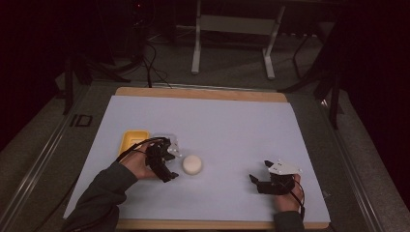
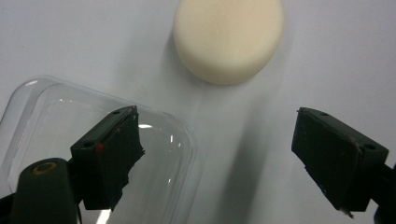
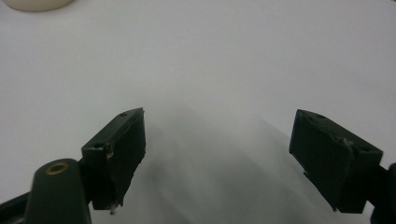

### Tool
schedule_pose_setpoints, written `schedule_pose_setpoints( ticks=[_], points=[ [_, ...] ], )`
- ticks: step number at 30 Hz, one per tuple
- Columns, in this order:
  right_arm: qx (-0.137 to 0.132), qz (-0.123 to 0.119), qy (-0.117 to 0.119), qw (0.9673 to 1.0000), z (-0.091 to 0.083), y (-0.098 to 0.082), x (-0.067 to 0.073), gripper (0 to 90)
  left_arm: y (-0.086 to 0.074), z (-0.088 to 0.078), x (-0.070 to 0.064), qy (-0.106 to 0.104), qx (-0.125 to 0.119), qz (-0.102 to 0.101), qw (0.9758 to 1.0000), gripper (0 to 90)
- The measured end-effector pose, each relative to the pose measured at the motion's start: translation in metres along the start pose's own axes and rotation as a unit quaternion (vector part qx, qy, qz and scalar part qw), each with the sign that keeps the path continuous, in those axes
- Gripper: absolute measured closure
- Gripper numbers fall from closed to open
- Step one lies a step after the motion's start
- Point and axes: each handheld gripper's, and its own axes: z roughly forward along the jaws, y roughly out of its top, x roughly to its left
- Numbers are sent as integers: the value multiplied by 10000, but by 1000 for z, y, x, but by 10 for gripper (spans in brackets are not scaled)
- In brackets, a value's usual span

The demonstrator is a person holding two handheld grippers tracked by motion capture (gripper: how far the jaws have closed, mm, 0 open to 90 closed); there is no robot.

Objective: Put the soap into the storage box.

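Resting on the white mat, cream disc (image 2: pixel 228 39) just ahead of left gripper (image 2: pixel 217 140), jaws wide and empty, clear lid (image 2: pixel 163 140) under one jaw, yellow tray (image 1: pixel 131 140) partly hidden, right gripper (image 3: pixel 217 154) wide, empty.

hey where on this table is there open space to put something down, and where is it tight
The far half of the white mat is bare, and so is the stretch between the cream puck and the right gripper. It is crowded at the near left: the yellow tray, the clear lid, the puck and the open left gripper sit close together.
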Motion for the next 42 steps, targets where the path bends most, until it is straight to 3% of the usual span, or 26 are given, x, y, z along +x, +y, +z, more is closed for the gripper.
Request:
schedule_pose_setpoints(
  ticks=[17,42],
  points=[
    [-2,8,14,10000,0,0,0,183,12,9,3,-138,132,146,9997,166],
    [11,-17,22,10000,0,0,0,183,25,24,7,-247,255,179,9992,163]
  ],
)
